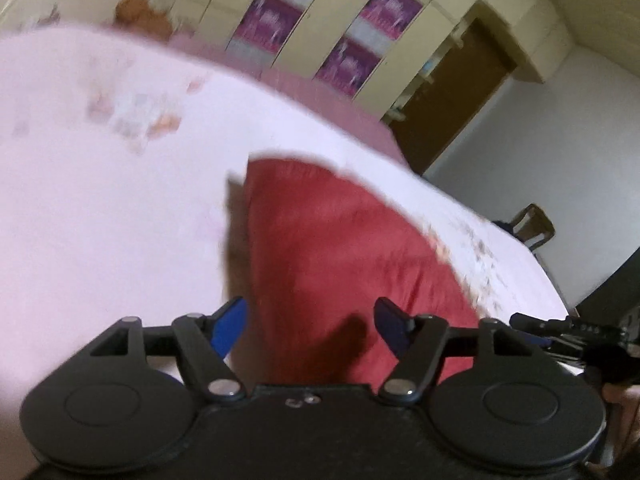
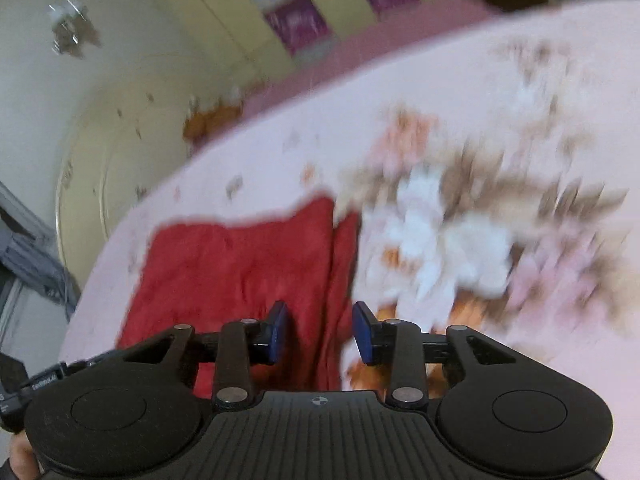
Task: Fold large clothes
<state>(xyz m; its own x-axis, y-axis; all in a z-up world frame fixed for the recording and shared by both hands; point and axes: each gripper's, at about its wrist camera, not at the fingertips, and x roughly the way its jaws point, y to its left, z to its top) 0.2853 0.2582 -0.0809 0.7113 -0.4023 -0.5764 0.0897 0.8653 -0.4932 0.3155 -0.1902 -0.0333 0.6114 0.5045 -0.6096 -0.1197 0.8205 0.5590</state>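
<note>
left gripper: jaws apart, empty | right gripper: jaws apart, empty

A bed covered by a pale pink floral sheet is shown against a cream wardrobe fitted with purple patterned panels. A brown door is set beside a white wall. A wooden chair is seen beyond the bed's edge. Grey cloth is hung at the left.

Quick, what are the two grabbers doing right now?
Left gripper: open, holding nothing, above the red cloth.
Right gripper: open, holding nothing.
</note>
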